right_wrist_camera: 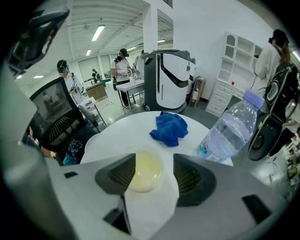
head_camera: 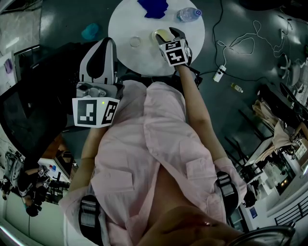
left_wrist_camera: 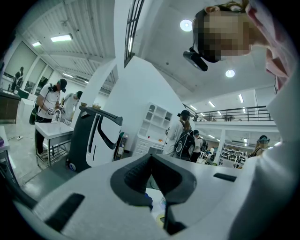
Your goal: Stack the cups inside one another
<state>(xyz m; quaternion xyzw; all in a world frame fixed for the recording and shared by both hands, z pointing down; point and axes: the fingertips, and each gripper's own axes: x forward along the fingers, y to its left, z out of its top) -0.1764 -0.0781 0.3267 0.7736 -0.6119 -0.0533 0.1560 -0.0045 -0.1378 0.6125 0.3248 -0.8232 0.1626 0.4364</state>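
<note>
Two cups are sitting on the one round desk (head_camera: 120, 21): one clear cup (head_camera: 135, 42) and one yellowish cup (head_camera: 161, 34). One blue cloth (head_camera: 153, 8) and one water bottle (head_camera: 188, 14) are resting there too, making four things on the desk. Two grippers are showing, the left gripper (left_wrist_camera: 151, 164) and the right gripper (right_wrist_camera: 150, 174). Each is carrying one marker cube, so two cubes: one on the left (head_camera: 96, 111) and one on the right (head_camera: 174, 52). On the floor, one teal thing (head_camera: 90, 31) and one white power strip (head_camera: 219, 73) are lying. One white-and-black machine (right_wrist_camera: 171, 79) is standing beyond the desk.
</note>
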